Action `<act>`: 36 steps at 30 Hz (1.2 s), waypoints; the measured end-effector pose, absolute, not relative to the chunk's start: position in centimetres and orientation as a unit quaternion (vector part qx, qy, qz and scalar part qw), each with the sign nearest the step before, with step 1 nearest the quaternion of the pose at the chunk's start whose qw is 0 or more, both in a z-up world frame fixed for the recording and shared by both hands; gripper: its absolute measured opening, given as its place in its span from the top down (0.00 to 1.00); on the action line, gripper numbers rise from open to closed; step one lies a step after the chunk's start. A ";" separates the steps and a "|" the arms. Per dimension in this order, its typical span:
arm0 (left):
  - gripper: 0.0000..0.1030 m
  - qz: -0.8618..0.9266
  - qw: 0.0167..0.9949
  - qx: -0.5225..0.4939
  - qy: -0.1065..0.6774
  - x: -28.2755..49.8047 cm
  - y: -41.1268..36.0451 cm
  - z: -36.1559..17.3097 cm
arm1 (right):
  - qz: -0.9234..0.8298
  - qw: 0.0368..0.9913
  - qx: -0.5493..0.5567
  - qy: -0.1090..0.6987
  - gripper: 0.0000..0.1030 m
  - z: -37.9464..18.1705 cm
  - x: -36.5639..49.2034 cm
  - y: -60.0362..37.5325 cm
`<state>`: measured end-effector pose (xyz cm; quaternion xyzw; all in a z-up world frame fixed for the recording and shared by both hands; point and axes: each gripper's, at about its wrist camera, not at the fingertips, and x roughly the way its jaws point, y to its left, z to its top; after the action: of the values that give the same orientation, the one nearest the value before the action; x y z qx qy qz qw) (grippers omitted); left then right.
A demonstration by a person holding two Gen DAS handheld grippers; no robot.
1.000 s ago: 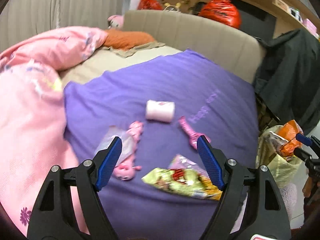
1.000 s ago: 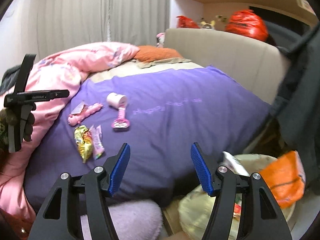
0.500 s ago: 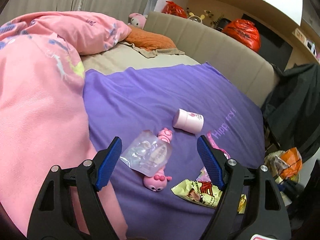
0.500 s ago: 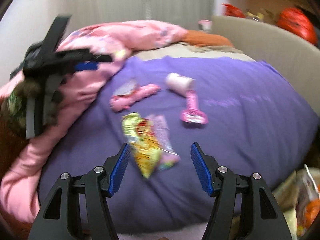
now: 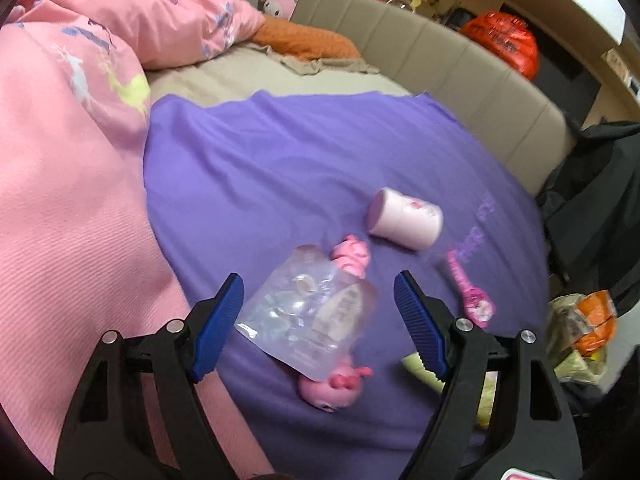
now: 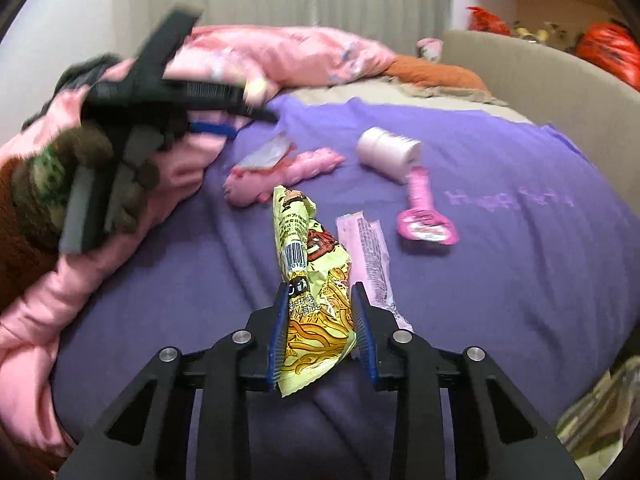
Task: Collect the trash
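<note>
Yellow snack wrapper (image 6: 310, 292): crumpled, barcode and Chinese print, red-and-orange noodle art; lies on the purple blanket (image 6: 500, 280) of the bed, beside a pink wrapper (image 6: 370, 256). Right tool (image 6: 323, 336) nearly closed, both pads pressing the yellow wrapper; half a second ago it stood wide open above it. Left tool (image 5: 318, 320) wide open, empty, over a clear plastic pouch (image 5: 308, 316) resting on a pink toy (image 5: 332, 392); it has moved closer. Blanket lettering reads "Happy", remainder unclear.

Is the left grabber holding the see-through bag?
No, the left gripper is wide open above the clear bag, not pinching it.
</note>
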<state>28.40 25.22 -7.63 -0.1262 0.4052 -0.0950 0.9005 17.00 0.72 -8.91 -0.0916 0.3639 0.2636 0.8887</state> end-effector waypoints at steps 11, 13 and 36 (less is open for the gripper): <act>0.29 -0.126 0.871 -0.156 0.450 30.7 25.8 -10.6 | 0.198 0.919 -0.046 0.336 0.71 -7.3 16.6 -4.6; 0.29 -0.145 0.865 -0.165 0.452 30.5 25.6 -10.4 | 0.193 0.919 -0.039 0.342 0.71 -7.6 16.8 -5.1; 0.72 -0.141 0.873 -0.062 0.463 28.0 21.5 -9.2 | 0.154 0.919 -0.003 0.362 0.71 -9.2 17.4 -7.2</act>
<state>28.04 21.54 -9.24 -0.0624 0.4629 -0.1411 0.8729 17.41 -7.21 -9.16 -0.0034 0.3616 0.1544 0.9195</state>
